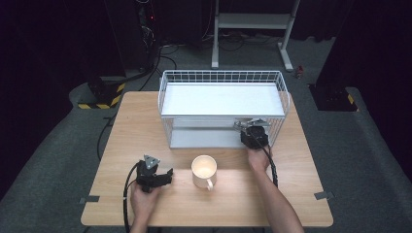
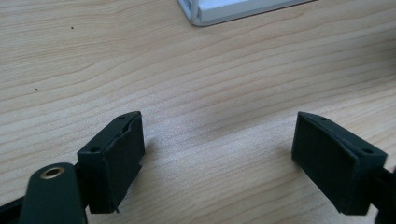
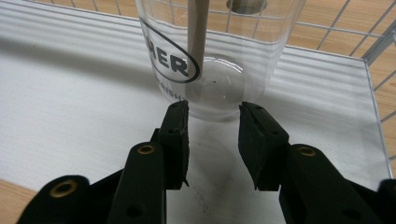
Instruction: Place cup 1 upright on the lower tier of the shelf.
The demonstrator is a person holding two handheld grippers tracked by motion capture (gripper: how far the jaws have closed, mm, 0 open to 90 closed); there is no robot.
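Note:
A clear glass cup (image 3: 233, 56) with a black oval print stands on the white lower shelf (image 3: 70, 93) of a wire rack (image 1: 223, 74). A beige stick (image 3: 196, 37) leans inside it. My right gripper (image 3: 214, 106) reaches into the rack's lower level (image 1: 245, 127), and its two black pads press on the foot of the glass from either side. At the table's front left, my left gripper (image 1: 169, 175) rests low over the bare wood, its jaws (image 2: 218, 115) wide apart with nothing between them. A cream mug (image 1: 204, 171) stands between the two hands, handle toward the front edge.
The white two-level rack takes up the back middle of the wooden table (image 1: 121, 126); its wire side wall (image 3: 378, 51) is close on the right of the glass. A rack corner (image 2: 196, 14) lies ahead of the left gripper. Cables and a metal stand (image 1: 252, 22) are on the floor behind.

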